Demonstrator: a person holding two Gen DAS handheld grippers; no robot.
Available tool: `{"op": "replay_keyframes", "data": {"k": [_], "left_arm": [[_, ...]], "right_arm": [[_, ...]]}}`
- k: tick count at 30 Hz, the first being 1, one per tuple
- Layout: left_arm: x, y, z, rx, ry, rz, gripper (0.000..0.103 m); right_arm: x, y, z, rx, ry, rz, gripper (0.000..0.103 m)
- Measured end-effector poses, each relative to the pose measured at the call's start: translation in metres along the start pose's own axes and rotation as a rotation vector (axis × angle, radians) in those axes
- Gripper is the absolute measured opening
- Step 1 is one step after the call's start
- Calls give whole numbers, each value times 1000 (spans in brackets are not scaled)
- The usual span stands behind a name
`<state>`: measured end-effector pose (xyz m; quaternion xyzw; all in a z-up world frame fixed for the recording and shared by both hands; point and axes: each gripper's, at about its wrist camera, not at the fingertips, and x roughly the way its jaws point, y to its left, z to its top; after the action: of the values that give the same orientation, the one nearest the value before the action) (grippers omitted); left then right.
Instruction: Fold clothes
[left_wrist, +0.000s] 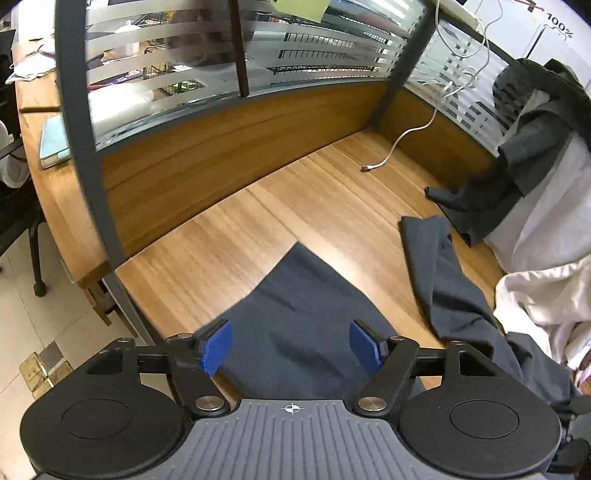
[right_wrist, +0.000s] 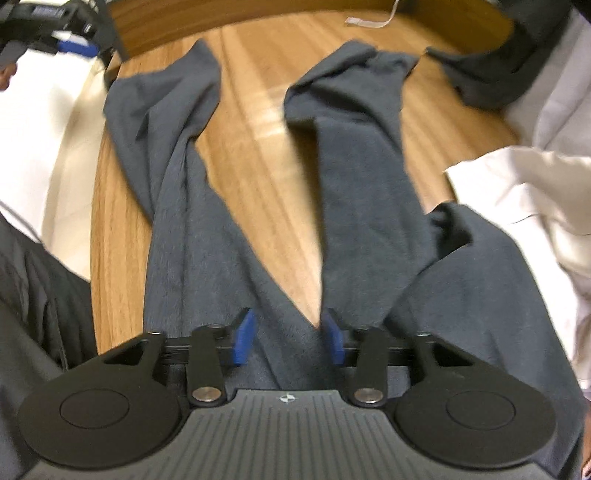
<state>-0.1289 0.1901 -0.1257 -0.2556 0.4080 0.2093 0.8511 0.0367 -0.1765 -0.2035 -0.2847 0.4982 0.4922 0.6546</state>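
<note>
A pair of dark grey trousers (right_wrist: 354, 177) lies on the wooden desk (left_wrist: 229, 229), its two legs spread in a V with bare wood between them. The right gripper (right_wrist: 288, 338) points down over the crotch where the legs meet — its blue pads (right_wrist: 243, 338) stand a moderate gap apart with cloth beneath them, and the blurred view does not show any pinch. The left gripper (left_wrist: 291, 345) hovers over one leg's end near the desk's edge, jaws wide, nothing clamped. Beside the trousers sits a heap of white and dark clothes (left_wrist: 546, 221). A white cable (left_wrist: 399, 140) trails across the desk's far corner.
</note>
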Motion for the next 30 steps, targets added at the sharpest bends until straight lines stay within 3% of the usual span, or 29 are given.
{"op": "replay_keyframes", "data": {"k": [1, 5, 8, 10, 12, 19, 25, 30], "left_arm": [[3, -1, 2, 3, -3, 1, 75], [16, -2, 10, 3, -12, -3, 80], [28, -2, 16, -7, -9, -17, 82], [37, -2, 19, -8, 0, -32, 83], [47, -5, 25, -16, 24, -49, 83], [77, -33, 42, -26, 88, -150, 84], [99, -70, 42, 32, 149, -200, 86], [119, -97, 40, 62, 235, -187, 86]], "right_arm": [[0, -1, -1, 5, 7, 18, 4], [-27, -3, -7, 51, -65, -8, 3], [-62, -7, -12, 117, -151, -142, 2], [-79, -12, -19, 164, -185, -277, 2], [-88, -19, -27, 222, -198, -338, 2], [-99, -9, -42, 254, -218, -344, 2], [-119, 20, -58, 257, -261, -260, 3], [-120, 46, -81, 359, -211, -154, 2]]}}
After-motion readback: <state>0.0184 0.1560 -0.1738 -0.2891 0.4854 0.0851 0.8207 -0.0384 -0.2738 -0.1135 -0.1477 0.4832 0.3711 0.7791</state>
